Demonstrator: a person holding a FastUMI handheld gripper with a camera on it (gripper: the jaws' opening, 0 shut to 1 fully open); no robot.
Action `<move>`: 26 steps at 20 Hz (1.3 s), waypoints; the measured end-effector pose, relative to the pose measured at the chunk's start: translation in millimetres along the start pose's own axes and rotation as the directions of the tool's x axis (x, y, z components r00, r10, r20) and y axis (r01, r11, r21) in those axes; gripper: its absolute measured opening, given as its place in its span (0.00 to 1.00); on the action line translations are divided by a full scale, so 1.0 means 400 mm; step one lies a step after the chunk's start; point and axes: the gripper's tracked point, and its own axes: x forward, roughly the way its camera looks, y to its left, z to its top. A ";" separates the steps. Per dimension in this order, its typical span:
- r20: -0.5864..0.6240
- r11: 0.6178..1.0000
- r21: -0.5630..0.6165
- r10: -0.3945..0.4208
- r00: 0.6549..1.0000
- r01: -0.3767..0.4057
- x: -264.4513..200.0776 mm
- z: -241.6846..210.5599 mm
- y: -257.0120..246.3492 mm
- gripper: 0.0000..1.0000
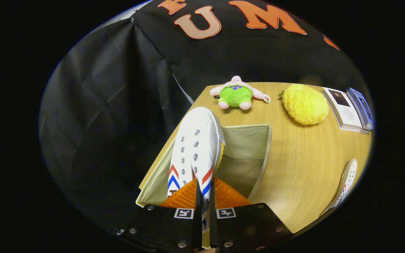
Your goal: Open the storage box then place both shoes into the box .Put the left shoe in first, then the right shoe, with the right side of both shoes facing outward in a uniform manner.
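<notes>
White shoe [194, 147], pinched in tongs [204, 196], over open box [250, 140].

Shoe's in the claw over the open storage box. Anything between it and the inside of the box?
Nothing visible. The claw is shut on the white shoe, which hangs over the open storage box. What shows of the box's inside looks bare. The other shoe lies apart on the table.

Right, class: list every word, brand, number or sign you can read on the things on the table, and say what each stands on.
No text is readable.
Booklets: print too small to read.
Plush toy's tag: too small to read.
White shoe, clamped in the shut tongs over the storage box: stripes and a blurred mark, no legible brand.
Square markers on the tongs: patterns, not letters.
</notes>
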 end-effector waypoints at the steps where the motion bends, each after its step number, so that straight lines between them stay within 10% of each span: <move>1: 0.000 1.000 0.004 0.013 1.000 -0.013 -0.004 -0.001 0.008 0.13; 9: 0.144 0.997 0.007 0.080 0.986 -0.082 -0.166 0.047 -0.013 0.56; 16: 0.231 0.998 0.058 -0.026 0.973 0.013 -0.326 0.007 -0.232 0.86; 26: 0.142 0.931 0.215 -0.328 0.934 0.295 -0.425 -0.192 -0.700 0.91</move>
